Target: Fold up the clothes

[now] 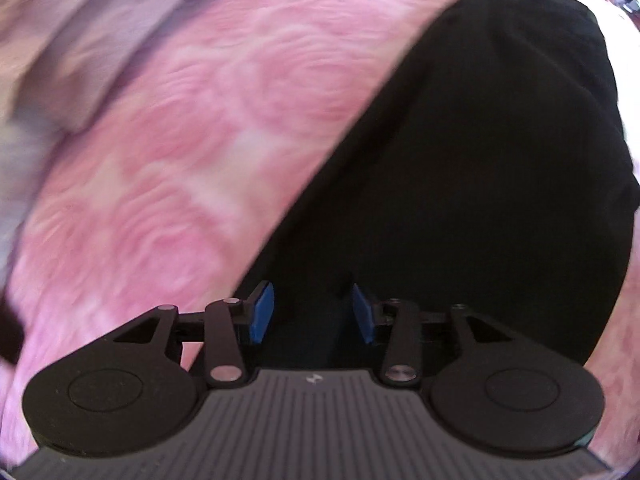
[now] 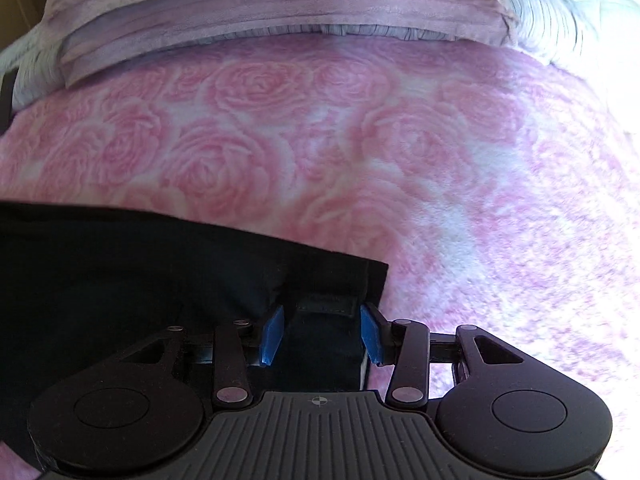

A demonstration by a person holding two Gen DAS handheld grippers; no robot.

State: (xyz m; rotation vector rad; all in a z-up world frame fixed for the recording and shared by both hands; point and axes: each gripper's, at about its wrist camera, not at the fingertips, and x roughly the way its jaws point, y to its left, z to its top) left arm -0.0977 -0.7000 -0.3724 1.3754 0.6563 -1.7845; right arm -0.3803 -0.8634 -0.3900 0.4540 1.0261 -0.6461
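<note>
Though unreadable, black garment's tag (image 2: 326, 305)

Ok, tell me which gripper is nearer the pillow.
Right. The right gripper sits over the black garment's corner, facing the mauve pillow. The left gripper only glimpses it far off.

A bedroom in a home: a pink rose-patterned fleece blanket (image 2: 360, 128) covers a bed, with a mauve pillow (image 2: 280, 0) across the frame's top.

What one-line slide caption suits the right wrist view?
Right gripper open over the corner of a black garment lying on a pink rose-patterned blanket.
</note>
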